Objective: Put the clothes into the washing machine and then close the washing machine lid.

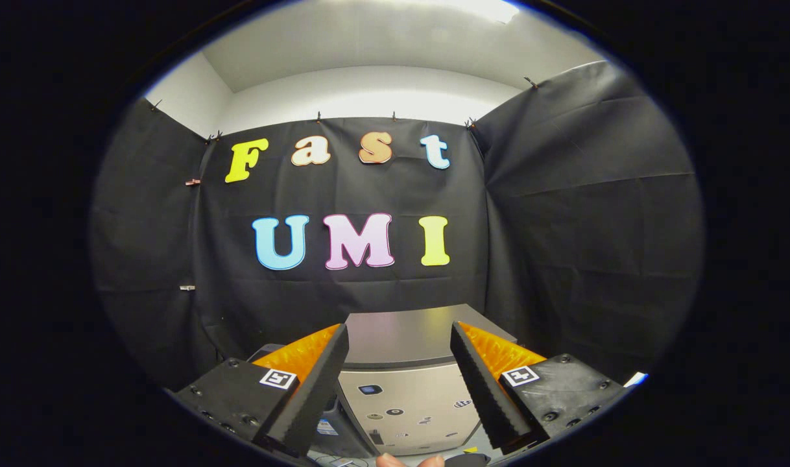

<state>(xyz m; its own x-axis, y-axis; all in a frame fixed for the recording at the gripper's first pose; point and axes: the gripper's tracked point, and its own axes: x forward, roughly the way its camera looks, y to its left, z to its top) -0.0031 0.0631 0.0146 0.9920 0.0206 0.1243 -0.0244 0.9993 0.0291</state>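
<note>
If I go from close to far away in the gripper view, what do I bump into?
Fingertips of a hand → the gripper, jaws wide open with nothing between them → the washing machine just ahead → the black cloth wall behind it.

One washing machine stands ahead, its one lid lying flat on top. One gripper shows two fingers, spread apart around nothing. Two fingertips of a hand peek below.
</note>
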